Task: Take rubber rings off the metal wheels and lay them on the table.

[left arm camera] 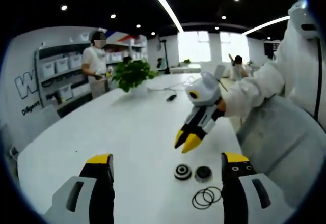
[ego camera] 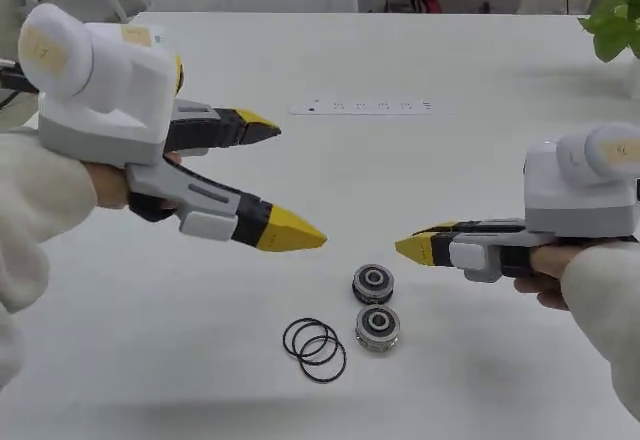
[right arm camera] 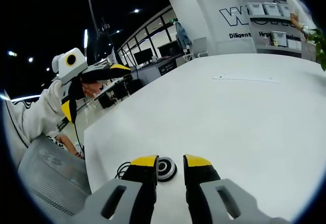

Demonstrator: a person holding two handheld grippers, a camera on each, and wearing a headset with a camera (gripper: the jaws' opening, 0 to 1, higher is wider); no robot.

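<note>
Three rings (ego camera: 315, 348) are laid below the wide-open, empty left gripper (ego camera: 280, 182); the wheels (ego camera: 373, 282) under the barely parted, empty right gripper (ego camera: 415, 247) are judged probably stripped.

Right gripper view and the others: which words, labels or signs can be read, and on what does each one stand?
"Diligent": on the white wall, in dark letters.
"W": large first letter of a logo above it; the rest is hidden by shelves.
Words following "Diligent": too blurred to read.
Power strip: marks too small to read.
</note>
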